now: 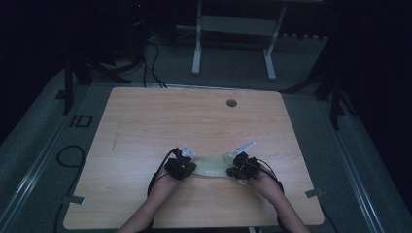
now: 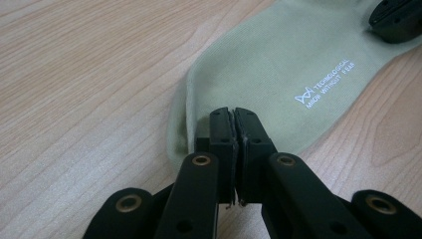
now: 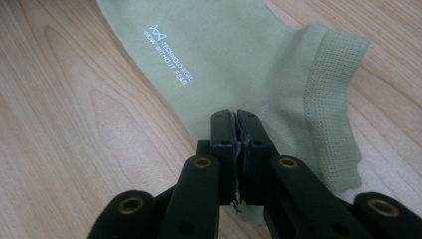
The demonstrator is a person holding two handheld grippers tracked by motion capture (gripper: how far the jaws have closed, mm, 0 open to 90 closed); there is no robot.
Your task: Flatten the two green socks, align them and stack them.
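Near the front edge of the wooden worktop (image 1: 145,116) lies a pale green sock (image 1: 210,166), flat between both hands. Left tongs (image 2: 233,117) are clamped on the sock's toe end. Right tongs (image 3: 235,119) are clamped on fabric beside the ribbed cuff (image 3: 331,94). White lettering (image 2: 326,82) faces up.

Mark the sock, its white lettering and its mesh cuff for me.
sock (image 1: 212,166), high view, bare middle between the grippers.
white lettering (image 2: 326,82), left gripper view, middle of the print.
mesh cuff (image 3: 331,94), right gripper view, ribbed band.
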